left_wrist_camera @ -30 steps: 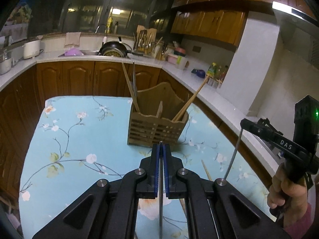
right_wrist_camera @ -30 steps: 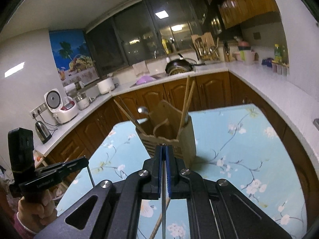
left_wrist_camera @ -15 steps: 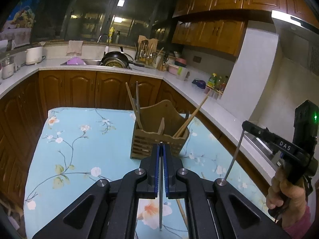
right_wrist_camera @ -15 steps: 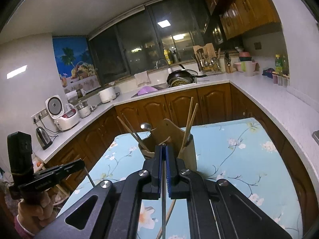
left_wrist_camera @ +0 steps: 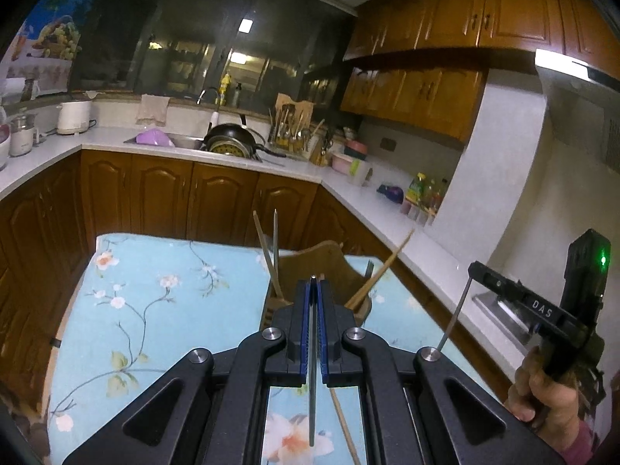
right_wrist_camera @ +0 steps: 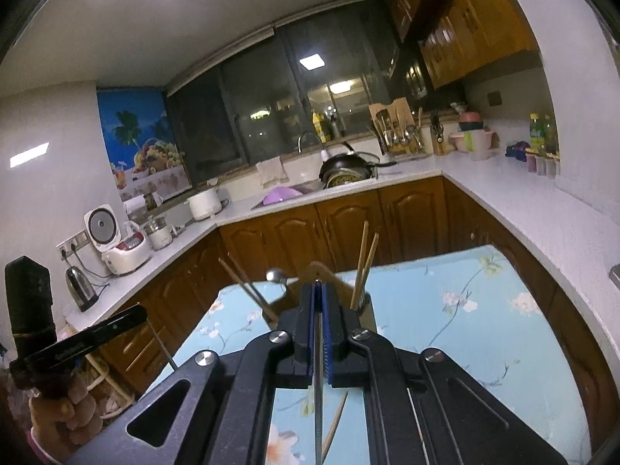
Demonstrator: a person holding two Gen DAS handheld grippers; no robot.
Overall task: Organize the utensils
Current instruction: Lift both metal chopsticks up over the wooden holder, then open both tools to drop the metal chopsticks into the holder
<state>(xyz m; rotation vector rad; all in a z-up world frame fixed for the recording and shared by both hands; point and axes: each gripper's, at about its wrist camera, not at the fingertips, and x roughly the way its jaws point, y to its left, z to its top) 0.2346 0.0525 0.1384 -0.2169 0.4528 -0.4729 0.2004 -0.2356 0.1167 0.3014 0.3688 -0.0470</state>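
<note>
Both grippers have lifted, each clamped on 1 metal chopstick.
The holder now sits lower in frame, behind the left gripper; right gripper likewise, so dropping them in looks next.

You can read "DAS" in white letters on the black bar of the right gripper, seen from your left wrist camera. The lettering on the left gripper bar is too blurred to read.
</note>
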